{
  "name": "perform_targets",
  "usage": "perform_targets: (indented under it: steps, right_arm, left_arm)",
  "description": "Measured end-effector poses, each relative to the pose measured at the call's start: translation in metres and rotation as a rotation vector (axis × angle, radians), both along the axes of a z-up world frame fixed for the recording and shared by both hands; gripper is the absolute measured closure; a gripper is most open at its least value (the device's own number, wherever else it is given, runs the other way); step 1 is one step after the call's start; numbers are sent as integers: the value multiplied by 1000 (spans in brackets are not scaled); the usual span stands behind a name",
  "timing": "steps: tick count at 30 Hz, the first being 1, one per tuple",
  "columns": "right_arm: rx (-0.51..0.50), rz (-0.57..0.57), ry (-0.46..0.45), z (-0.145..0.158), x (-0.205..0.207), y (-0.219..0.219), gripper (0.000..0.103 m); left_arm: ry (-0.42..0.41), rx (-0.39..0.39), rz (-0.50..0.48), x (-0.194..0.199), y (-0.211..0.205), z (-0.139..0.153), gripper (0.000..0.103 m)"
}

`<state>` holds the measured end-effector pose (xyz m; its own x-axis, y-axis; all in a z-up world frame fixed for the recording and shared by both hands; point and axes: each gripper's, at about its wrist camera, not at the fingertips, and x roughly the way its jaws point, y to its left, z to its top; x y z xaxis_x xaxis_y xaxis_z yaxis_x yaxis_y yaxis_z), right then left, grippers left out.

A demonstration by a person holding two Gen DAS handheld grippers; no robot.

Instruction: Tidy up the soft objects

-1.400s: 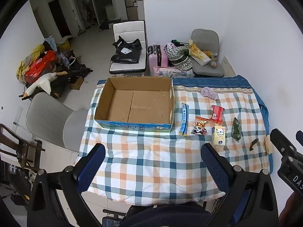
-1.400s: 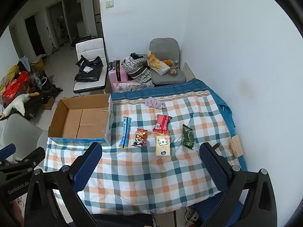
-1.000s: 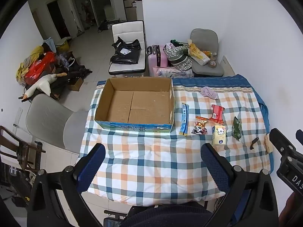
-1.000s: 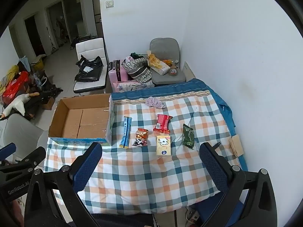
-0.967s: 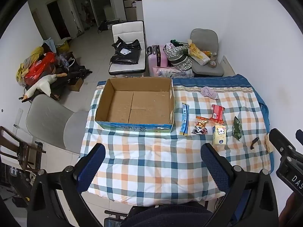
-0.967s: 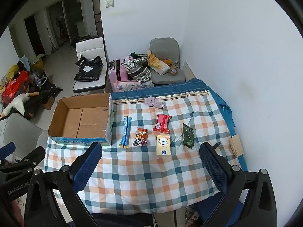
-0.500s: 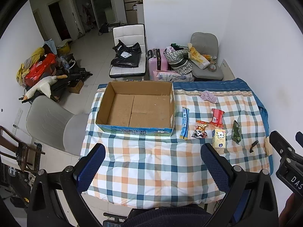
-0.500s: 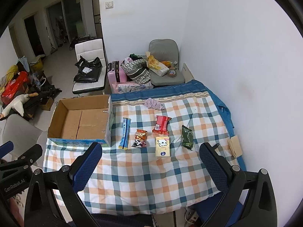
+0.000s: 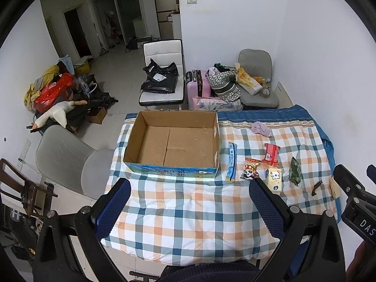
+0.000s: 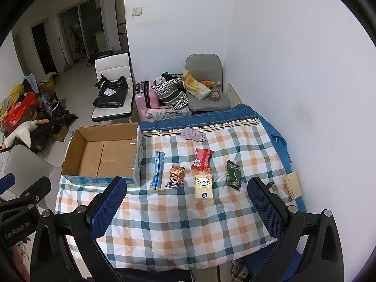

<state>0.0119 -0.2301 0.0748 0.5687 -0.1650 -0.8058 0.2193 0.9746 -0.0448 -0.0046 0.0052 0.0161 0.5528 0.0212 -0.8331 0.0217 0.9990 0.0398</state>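
An empty open cardboard box [image 9: 172, 145] [image 10: 103, 152] sits on the left of a checked cloth table [image 9: 188, 211] [image 10: 188, 213]. To its right lie a blue stick packet [image 9: 231, 161] [image 10: 157, 170], a panda snack bag [image 9: 250, 171] [image 10: 175, 176], a red packet [image 9: 271, 154] [image 10: 202, 159], a yellow tissue pack [image 9: 273, 179] [image 10: 204, 186], a green packet [image 9: 295, 171] [image 10: 233, 174] and a purple cloth [image 9: 260, 128] [image 10: 192, 134]. My left gripper [image 9: 190, 208] and right gripper [image 10: 188, 208] are open and empty, high above the table's near edge.
A small black clip [image 9: 315, 187] and a tan card [image 10: 292, 184] lie near the table's right edge. A grey chair [image 9: 68, 157] stands left of the table. A white chair [image 9: 163, 75], pink suitcase [image 9: 196, 87] and loaded grey chair [image 9: 256, 82] stand behind. A wall is on the right.
Both grippers have risen and tilted up a little, so more of the far room and wall shows. Nothing on the table has moved.
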Motion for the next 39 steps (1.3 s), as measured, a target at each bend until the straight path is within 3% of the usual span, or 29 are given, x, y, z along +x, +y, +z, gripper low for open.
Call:
perform_targets:
  steps: [39]
  right_arm:
    - [-7, -8, -26, 8, -2, 1, 0]
  left_arm:
    - [-16, 3, 4, 1, -1, 5, 0]
